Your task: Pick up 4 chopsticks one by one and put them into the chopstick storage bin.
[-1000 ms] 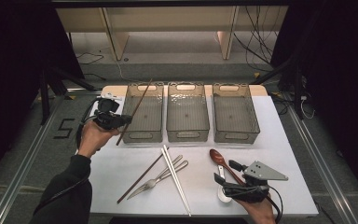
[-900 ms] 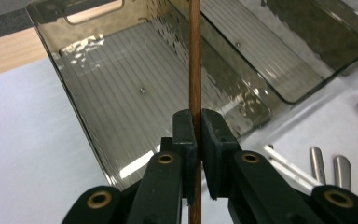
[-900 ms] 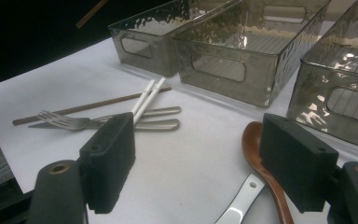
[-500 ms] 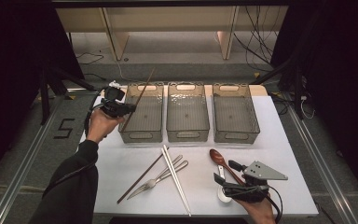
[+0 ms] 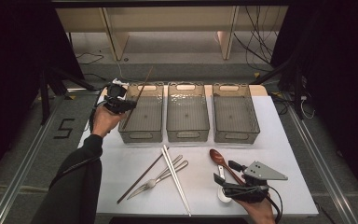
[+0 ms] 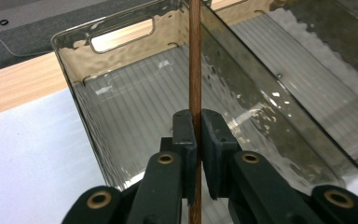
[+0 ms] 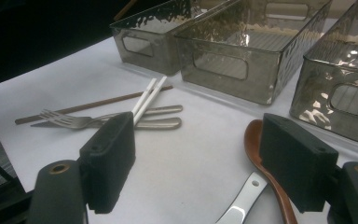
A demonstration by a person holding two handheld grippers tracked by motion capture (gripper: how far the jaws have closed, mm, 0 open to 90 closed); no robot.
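Over the left bin [image 5: 142,114], the left gripper [image 5: 120,104] pinches a brown chopstick [image 5: 138,96] tightly between its jaws, holding it tilted with the tip down inside the bin, probably so it can be laid lengthwise along the ribbed floor. All three smoky bins look empty otherwise. At the near right, the right gripper [image 5: 227,175] rests with jaws wide apart and nothing between them, above a wooden spoon [image 5: 220,160], likely waiting its turn.
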